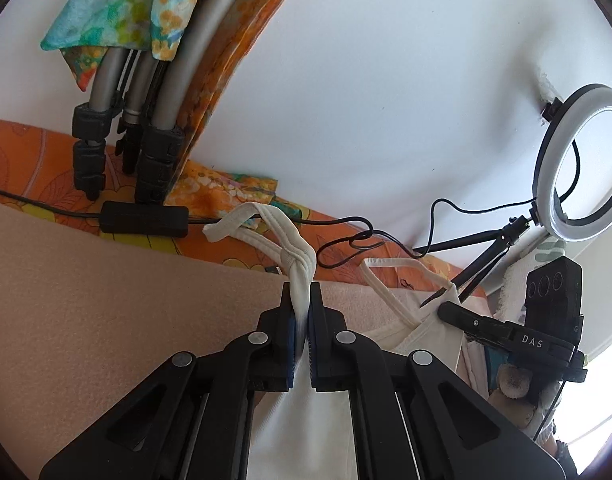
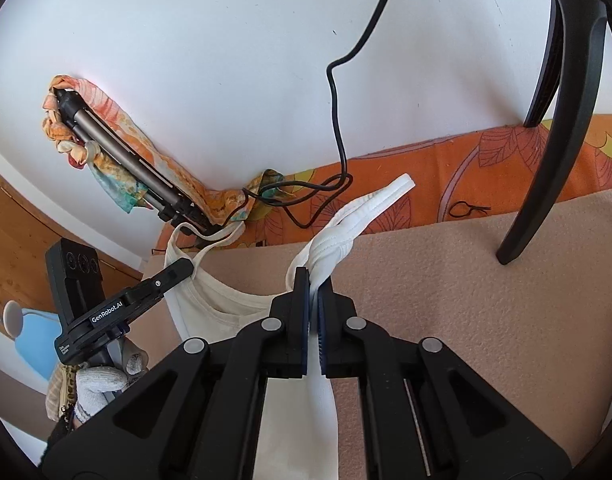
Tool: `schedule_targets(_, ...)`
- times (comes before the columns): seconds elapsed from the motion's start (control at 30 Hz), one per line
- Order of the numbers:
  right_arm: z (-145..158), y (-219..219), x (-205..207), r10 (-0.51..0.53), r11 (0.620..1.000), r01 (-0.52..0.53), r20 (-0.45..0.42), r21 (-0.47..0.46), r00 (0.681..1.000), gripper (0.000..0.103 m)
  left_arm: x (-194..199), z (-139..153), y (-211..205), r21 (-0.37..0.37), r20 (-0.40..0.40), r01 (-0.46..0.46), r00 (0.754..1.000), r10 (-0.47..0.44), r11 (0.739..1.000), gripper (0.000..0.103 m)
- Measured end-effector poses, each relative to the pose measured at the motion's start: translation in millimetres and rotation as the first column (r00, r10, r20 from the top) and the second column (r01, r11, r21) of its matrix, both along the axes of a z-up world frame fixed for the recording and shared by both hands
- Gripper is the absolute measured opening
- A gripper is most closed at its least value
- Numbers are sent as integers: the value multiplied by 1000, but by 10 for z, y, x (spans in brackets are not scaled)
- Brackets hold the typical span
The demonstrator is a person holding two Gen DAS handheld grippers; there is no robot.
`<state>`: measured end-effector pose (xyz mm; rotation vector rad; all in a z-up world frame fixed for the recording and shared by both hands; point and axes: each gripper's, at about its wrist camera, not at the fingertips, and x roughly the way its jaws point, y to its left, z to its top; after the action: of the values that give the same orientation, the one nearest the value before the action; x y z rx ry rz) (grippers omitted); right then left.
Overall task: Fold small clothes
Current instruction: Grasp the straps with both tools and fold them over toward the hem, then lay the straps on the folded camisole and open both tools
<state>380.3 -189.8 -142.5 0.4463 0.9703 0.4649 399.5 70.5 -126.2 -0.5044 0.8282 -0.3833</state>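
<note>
Your left gripper [image 1: 302, 300] has its jaws clamped on one shoulder strap [image 1: 300, 268] of the white tank top [image 1: 306, 420] — the strap bunches and twists just past the tips, its loop flopping toward the orange floral sheet [image 1: 26, 152]. Your right gripper [image 2: 314, 286] is closed the same way on the other strap [image 2: 334, 250], fabric pinched flat between the blue pads.

The top hangs from both grips, neckline sagging between them, its body dropping out of frame below the jaws. It sits above the peach fleece blanket [image 2: 486, 300]; whether the hem touches the blanket is not visible.

From the left wrist view, the right gripper shows at the far right, tip at the strap. From the right wrist view, the left gripper appears at left, held by a hand in a white knit glove [image 2: 94, 388].

Behind: a ring light [image 1: 578, 168] on a small tripod, black cable [image 2: 334, 92] trailing over the sheet, an inline controller [image 1: 144, 220], and folded tripod legs [image 1: 106, 92] draped with a patterned scarf [image 1: 118, 4] against the white wall [image 1: 386, 80].
</note>
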Motion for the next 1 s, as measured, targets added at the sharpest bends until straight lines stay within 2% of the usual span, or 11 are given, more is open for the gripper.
schedule_targets(0.33, 655, 87, -699, 82, 996, -78, 100, -42, 992, 5, -673, 493, 97, 19, 81, 31, 996, -32, 999, 3)
schedule_targets(0.57, 871, 242, -1404, 143, 987, -132, 127, -96, 981, 5, -1234, 639, 82, 36, 110, 33, 993, -37, 999, 3)
schedule_targets(0.73, 807, 290, -1945, 171, 979, -155, 118, -134, 978, 5, -1691, 526, 140, 52, 97, 38, 994, -43, 998, 3)
schedule_targets(1.0, 322, 335, -2621, 169, 965, -155, 46, -211, 985, 5, -2250, 112, 51, 99, 14, 71, 997, -72, 993, 3)
